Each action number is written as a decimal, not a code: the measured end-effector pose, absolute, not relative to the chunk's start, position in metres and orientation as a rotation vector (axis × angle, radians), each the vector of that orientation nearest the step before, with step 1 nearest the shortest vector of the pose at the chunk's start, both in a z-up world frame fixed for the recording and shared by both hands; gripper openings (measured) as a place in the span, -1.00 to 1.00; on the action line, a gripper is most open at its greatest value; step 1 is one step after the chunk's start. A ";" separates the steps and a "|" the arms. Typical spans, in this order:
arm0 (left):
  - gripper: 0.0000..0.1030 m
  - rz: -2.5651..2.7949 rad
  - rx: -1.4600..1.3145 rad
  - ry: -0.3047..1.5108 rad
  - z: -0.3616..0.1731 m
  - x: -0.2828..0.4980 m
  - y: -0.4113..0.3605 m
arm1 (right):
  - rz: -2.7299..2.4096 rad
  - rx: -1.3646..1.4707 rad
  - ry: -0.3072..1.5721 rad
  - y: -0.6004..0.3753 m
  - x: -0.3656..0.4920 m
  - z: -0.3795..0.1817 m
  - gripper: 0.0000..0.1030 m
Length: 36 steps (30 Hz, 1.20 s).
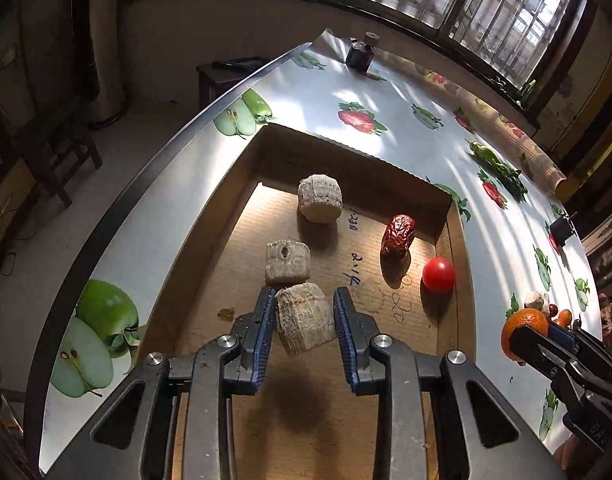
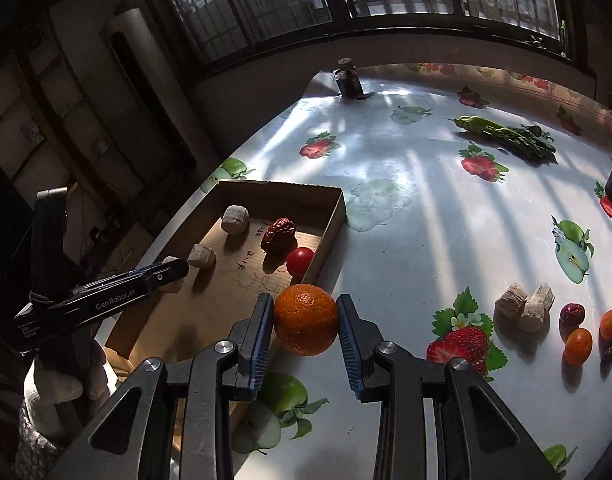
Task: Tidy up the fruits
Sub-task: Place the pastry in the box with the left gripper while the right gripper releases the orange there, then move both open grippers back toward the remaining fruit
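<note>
The left tongs (image 1: 304, 314) clamp a pale chunk (image 1: 304, 322) over the box (image 1: 458, 240), the right tongs (image 2: 306, 320) an orange (image 2: 306, 319) just outside its rim; either could slip and land outside.

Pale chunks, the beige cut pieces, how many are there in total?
5. Two lie loose in the cardboard box. One is in the left hand-held gripper over it. Two touch on the table. More may be hidden.
</note>
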<state>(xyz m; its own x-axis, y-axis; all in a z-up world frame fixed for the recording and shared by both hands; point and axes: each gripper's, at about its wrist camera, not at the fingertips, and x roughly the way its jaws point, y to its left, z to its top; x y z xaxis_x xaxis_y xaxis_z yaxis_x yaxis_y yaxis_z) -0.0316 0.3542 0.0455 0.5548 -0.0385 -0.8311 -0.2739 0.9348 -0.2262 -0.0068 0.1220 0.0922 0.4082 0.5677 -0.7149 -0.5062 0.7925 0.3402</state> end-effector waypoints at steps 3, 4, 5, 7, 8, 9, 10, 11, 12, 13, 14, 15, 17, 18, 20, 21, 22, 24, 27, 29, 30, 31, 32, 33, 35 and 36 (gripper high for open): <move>-0.44 0.156 -0.358 1.011 0.036 -0.021 0.360 | 0.693 -0.006 0.955 0.166 0.001 0.075 -0.32; -0.44 0.153 -0.361 1.017 0.033 -0.019 0.362 | 0.694 -0.025 0.965 0.177 0.004 0.069 -0.32; -0.44 0.152 -0.362 1.023 0.031 -0.017 0.362 | 0.692 -0.040 0.973 0.185 0.007 0.064 -0.32; -0.44 0.149 -0.372 1.031 0.027 -0.013 0.364 | 0.688 -0.058 0.986 0.196 0.013 0.053 -0.32; -0.44 0.147 -0.378 1.032 0.027 -0.011 0.365 | 0.688 -0.064 0.990 0.200 0.015 0.050 -0.32; -0.44 0.147 -0.382 1.033 0.026 -0.010 0.365 | 0.686 -0.069 0.995 0.203 0.018 0.046 -0.32; -0.44 0.146 -0.386 1.033 0.026 -0.008 0.366 | 0.683 -0.075 0.998 0.205 0.020 0.044 -0.32; -0.44 0.146 -0.391 1.032 0.025 -0.007 0.366 | 0.683 -0.080 1.003 0.207 0.021 0.042 -0.31; -0.44 0.145 -0.396 1.029 0.025 -0.007 0.367 | 0.681 -0.088 1.002 0.211 0.022 0.040 -0.30; -0.44 0.143 -0.401 1.027 0.025 -0.007 0.367 | 0.679 -0.094 0.991 0.212 0.022 0.040 -0.30; -0.43 0.139 -0.408 1.023 0.026 -0.007 0.368 | 0.678 -0.099 0.985 0.213 0.022 0.041 -0.30; -0.42 0.134 -0.415 1.016 0.027 -0.008 0.368 | 0.677 -0.101 0.984 0.215 0.024 0.041 -0.30; -0.36 0.131 -0.424 0.986 0.033 -0.013 0.369 | 0.680 -0.097 0.982 0.215 0.025 0.042 -0.30; -0.33 0.133 -0.426 0.968 0.037 -0.016 0.370 | 0.681 -0.090 0.974 0.214 0.024 0.045 -0.30; -0.15 0.151 -0.419 0.923 0.049 -0.026 0.369 | 0.682 -0.074 0.951 0.209 0.022 0.052 -0.30; -0.11 0.162 -0.408 0.899 0.057 -0.032 0.368 | 0.685 -0.061 0.941 0.205 0.019 0.056 -0.30; -0.01 0.173 -0.395 0.875 0.065 -0.039 0.365 | 0.686 -0.048 0.931 0.200 0.017 0.061 -0.30; 0.33 0.201 -0.365 0.830 0.080 -0.052 0.358 | 0.681 -0.021 0.904 0.187 0.010 0.073 -0.30; 0.73 0.222 -0.332 0.776 0.099 -0.072 0.340 | 0.666 0.027 0.876 0.161 -0.001 0.087 -0.30; 0.73 0.179 -0.340 0.752 0.107 -0.083 0.325 | 0.650 0.057 0.858 0.141 -0.011 0.094 -0.30; 0.73 0.163 -0.347 0.744 0.109 -0.088 0.318 | 0.634 0.063 0.851 0.131 -0.017 0.096 -0.30; 0.73 0.155 -0.350 0.736 0.110 -0.092 0.309 | 0.613 0.068 0.845 0.122 -0.022 0.098 -0.30; 0.73 0.146 -0.348 0.730 0.110 -0.096 0.299 | 0.591 0.079 0.842 0.110 -0.027 0.099 -0.30; 0.73 0.140 -0.340 0.728 0.110 -0.100 0.288 | 0.570 0.096 0.841 0.099 -0.032 0.100 -0.30; 0.73 0.145 -0.318 0.733 0.107 -0.104 0.268 | 0.521 0.139 0.839 0.076 -0.041 0.100 -0.29; 0.73 0.141 -0.305 0.734 0.105 -0.105 0.257 | 0.489 0.172 0.837 0.062 -0.046 0.099 -0.29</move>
